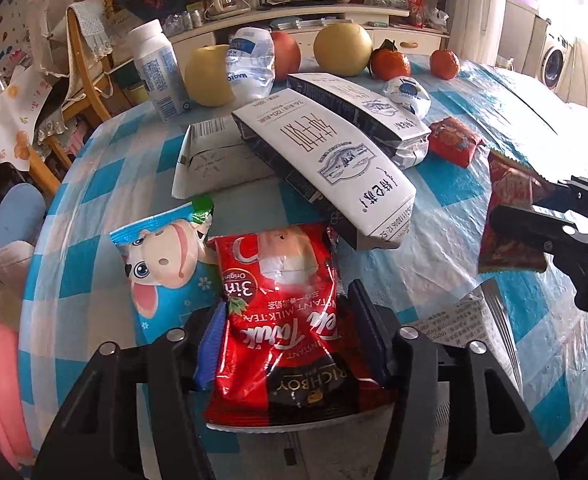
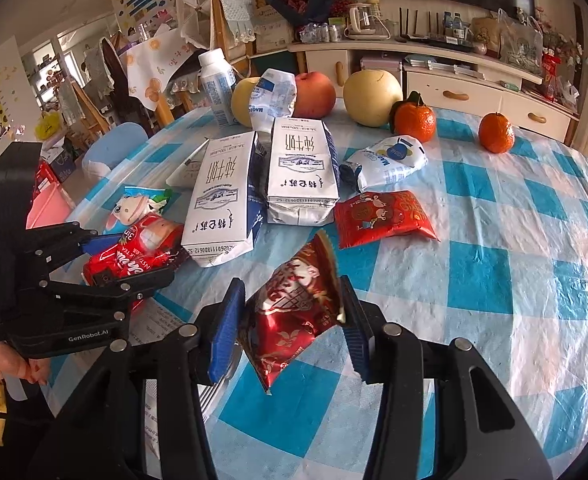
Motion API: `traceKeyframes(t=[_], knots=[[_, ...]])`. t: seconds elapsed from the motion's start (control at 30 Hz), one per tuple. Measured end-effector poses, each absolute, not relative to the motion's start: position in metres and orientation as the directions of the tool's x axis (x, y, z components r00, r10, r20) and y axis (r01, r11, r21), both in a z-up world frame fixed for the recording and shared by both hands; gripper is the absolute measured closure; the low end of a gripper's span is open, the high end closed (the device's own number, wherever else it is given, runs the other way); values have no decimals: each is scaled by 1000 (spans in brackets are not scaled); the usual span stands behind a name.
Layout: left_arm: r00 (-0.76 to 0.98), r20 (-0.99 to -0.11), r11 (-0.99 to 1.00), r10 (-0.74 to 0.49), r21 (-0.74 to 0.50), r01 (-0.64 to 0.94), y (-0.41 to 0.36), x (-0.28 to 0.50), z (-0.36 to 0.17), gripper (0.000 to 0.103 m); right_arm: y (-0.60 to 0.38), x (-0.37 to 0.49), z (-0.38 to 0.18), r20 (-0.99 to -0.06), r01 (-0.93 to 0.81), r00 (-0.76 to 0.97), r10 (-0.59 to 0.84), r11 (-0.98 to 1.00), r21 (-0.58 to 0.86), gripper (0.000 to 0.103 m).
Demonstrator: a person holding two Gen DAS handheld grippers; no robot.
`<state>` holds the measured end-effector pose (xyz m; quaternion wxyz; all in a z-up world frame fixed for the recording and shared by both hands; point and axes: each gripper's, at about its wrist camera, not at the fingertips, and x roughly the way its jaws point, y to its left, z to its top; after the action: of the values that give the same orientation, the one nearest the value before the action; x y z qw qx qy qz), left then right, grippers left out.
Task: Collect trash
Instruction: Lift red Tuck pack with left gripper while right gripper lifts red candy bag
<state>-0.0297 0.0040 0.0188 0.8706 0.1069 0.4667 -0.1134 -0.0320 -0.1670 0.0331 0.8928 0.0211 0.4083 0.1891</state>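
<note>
Milk-tea packet (image 1: 282, 332) end behind left gripper (image 1: 290, 344)

left gripper (image 2: 134, 264) black, GenRobot.AI marking | blue jaws | silver screws

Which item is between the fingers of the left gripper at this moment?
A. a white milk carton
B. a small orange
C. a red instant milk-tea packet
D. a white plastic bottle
C: in the left wrist view the left gripper is closed on the red instant milk-tea packet, while the white milk carton lies on the table beyond it.
</note>
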Motion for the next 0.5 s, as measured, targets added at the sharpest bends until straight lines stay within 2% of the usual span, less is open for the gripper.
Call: traceKeyframes(t=[0.23,0.4,0.5], knots=[[569,-814,959,-119,53,277,14,-39,27,63,-164,-33,30,-725,-321,589,358,927,197,64],[581,-802,960,-140,35,279,23,-48,34,64,-168,-32,22,-735,-299,576,358,929,218,63],[597,-786,964,-163,1,264,34,-53,39,64,-168,-30,15,-746,-287,557,366,927,241,57]])
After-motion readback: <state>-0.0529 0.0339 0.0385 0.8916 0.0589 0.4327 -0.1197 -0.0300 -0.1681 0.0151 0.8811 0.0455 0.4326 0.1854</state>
